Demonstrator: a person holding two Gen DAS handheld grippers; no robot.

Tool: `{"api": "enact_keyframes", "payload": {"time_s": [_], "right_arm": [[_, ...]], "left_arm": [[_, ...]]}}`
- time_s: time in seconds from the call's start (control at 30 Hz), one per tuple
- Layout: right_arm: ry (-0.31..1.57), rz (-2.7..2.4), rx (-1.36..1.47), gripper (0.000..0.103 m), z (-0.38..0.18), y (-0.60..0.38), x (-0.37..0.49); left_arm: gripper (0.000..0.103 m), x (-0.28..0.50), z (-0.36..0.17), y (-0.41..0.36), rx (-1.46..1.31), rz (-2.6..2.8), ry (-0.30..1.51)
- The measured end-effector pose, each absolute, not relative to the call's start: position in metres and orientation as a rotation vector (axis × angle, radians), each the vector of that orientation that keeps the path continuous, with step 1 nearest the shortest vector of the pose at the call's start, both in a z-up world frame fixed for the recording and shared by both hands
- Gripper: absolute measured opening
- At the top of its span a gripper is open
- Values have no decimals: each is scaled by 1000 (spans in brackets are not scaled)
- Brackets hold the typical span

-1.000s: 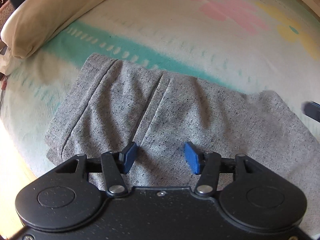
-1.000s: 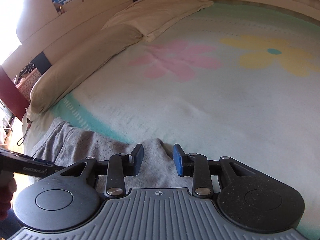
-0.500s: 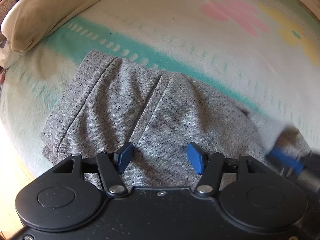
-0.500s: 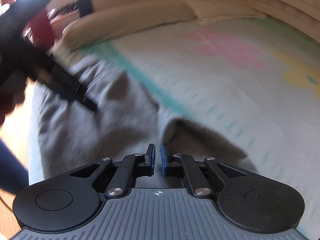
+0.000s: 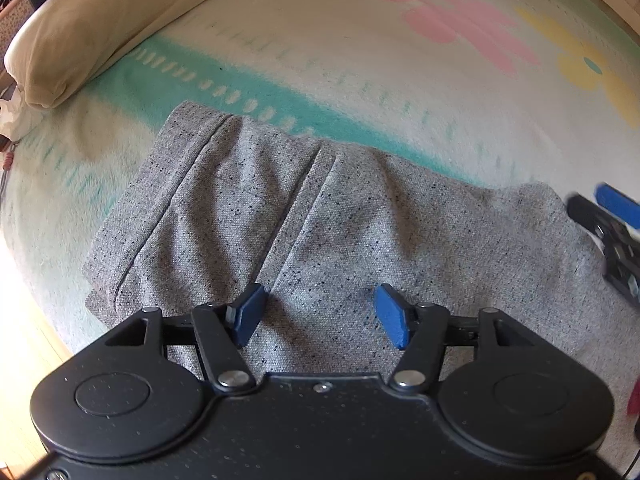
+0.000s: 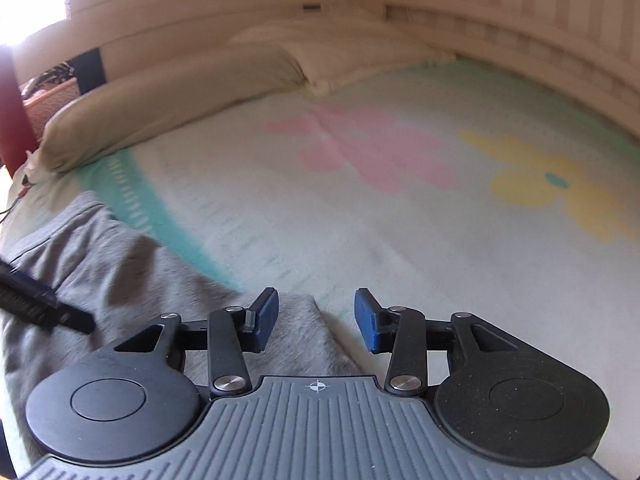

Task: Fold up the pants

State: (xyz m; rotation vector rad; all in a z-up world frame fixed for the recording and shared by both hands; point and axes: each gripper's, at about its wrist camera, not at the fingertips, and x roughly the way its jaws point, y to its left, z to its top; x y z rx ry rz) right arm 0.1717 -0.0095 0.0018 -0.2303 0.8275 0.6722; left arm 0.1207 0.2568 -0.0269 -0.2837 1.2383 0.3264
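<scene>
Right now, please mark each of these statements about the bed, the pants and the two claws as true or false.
1. The left claw is open above the grey pants. True.
2. The right claw is shut on the pants. False: its jaws stand apart and hold nothing.
3. The pants lie on a blanket with a pink flower and a yellow flower. True.
4. The pants hang over a chair. False: they lie on the bed, near its edge.
5. A beige pillow lies on top of the pants. False: it lies apart from them, beyond the teal stripe.
</scene>
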Motion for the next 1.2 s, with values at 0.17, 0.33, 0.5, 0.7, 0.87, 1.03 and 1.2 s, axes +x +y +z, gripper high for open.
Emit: {"api": "enact_keyframes", "payload": {"time_s": [0.17,0.33,0.5,0.7,0.87,1.03,1.2], "right_arm": [[954,802,-233,41,-10,-11,163],[968,855,-291,42,-16,-3,146],[980,791,-106,42,-19,-6,173],[998,736,-78,42,-26,-8,185],[1044,820,-30,32,-29,-10,181],[957,774,0,4,-16,-18,178],[991,645,-93,2,-28,-4,193]], "left_arm": [[64,115,-26,259,-306,328,1235],[65,116,-24,262,-348,332,1241],[66,115,-24,261,-357,329,1242],[66,114,-23,262,-357,326,1242],[66,115,-25,262,-348,327,1242],[67,112,-24,259,-350,332,1237],[66,91,-29,259,-357,353,1245]]}}
